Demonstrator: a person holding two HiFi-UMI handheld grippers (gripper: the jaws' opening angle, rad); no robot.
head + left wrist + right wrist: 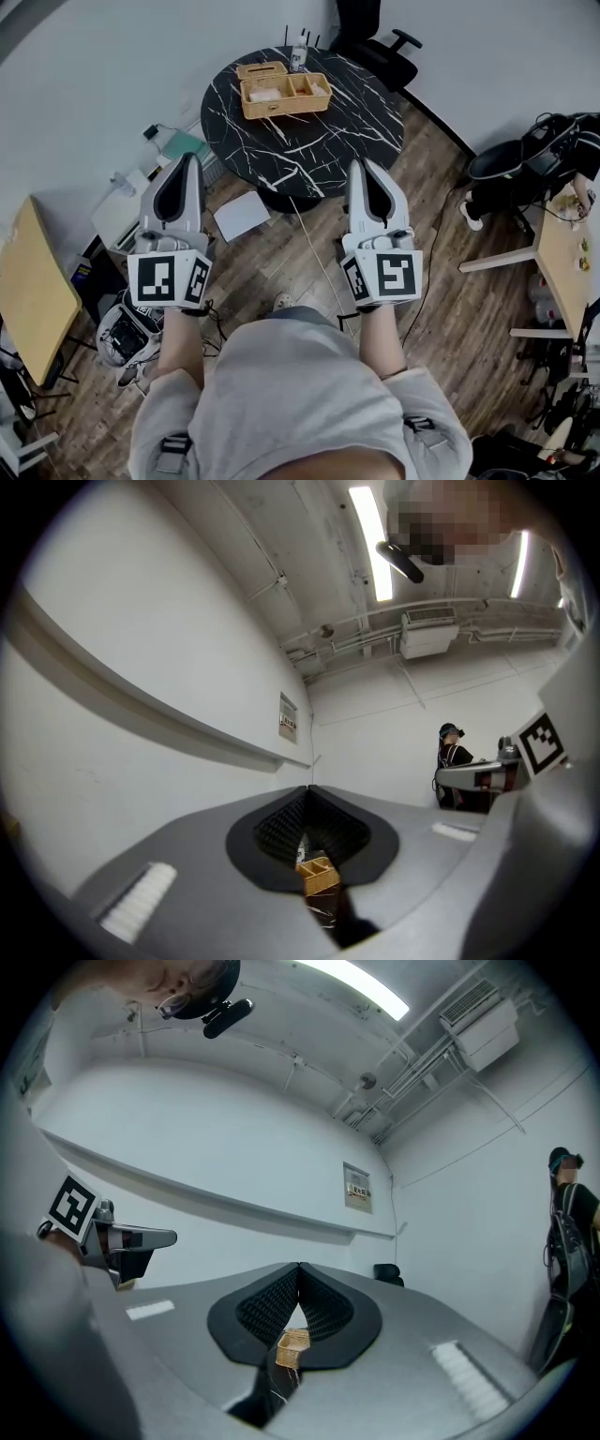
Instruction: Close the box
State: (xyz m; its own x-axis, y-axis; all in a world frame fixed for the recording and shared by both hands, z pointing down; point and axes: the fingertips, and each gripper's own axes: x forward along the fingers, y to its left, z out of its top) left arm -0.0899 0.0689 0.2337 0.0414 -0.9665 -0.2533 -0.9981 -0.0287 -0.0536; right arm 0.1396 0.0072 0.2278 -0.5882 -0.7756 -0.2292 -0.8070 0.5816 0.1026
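Note:
An open tan wicker box with inner compartments sits on the far side of a round black marble table. Its lid lies behind it. My left gripper and right gripper are held up side by side above the floor, well short of the table, pointing toward it. Both are shut, the jaws meeting at the tips with nothing between them. In the left gripper view the gripper shows the box through the slit below its pads. The right gripper likewise shows the box.
A small bottle stands behind the box and a black office chair behind the table. A white sheet and a thin cable lie on the wood floor. Wooden tables flank me at left and right. A person stands far off.

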